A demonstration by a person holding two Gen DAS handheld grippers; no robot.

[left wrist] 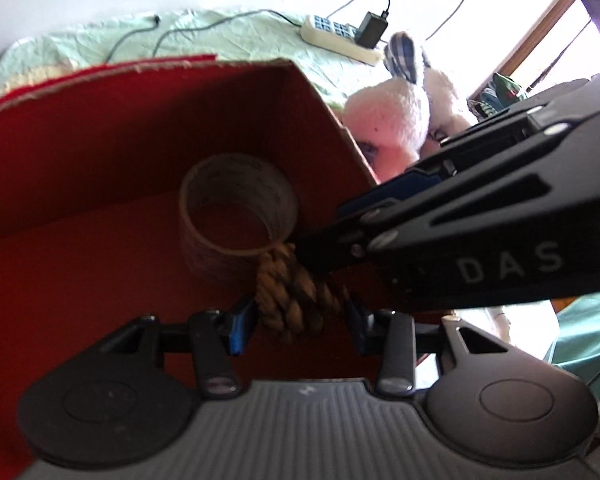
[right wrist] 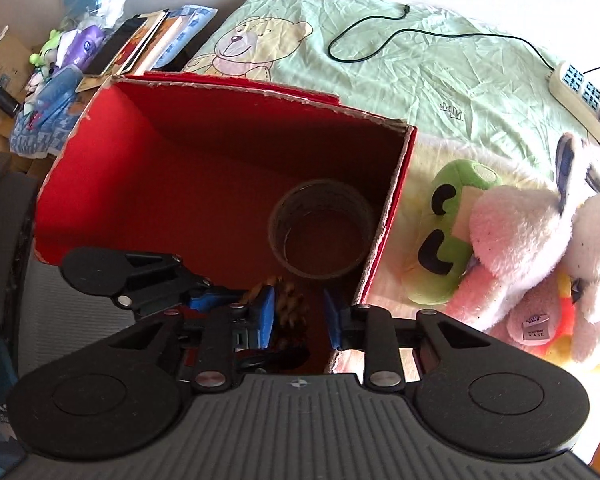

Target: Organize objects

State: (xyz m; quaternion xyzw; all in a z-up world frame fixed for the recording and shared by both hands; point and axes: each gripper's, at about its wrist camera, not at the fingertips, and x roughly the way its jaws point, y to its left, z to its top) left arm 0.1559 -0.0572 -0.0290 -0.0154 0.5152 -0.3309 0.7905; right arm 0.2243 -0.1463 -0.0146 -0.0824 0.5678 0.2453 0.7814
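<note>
Rope point(left wrist: 296, 300), twisted tan-and-dark strands, knotted, sits inside the red cardboard box point(left wrist: 100, 160), between the blue pads of the left hand-held gripper point(left wrist: 300, 320); jaws look apart w/ rope loosely between, firm grip can't be told. Right hand-held gripper point(left wrist: 324, 256) tip meets the rope from the side. Tape roll point(left wrist: 236, 216), brown cardboard ring, already in box.

Right wrist view: right hand-held gripper point(right wrist: 298, 316) jaws moderately open, rope point(right wrist: 288, 304) beside one pad. Task partly done, I'd say: fuzzy white-pink plush point(right wrist: 520, 240) & green plush point(right wrist: 448, 240) lie outside on the bed point(right wrist: 420, 60), still to box.
</note>
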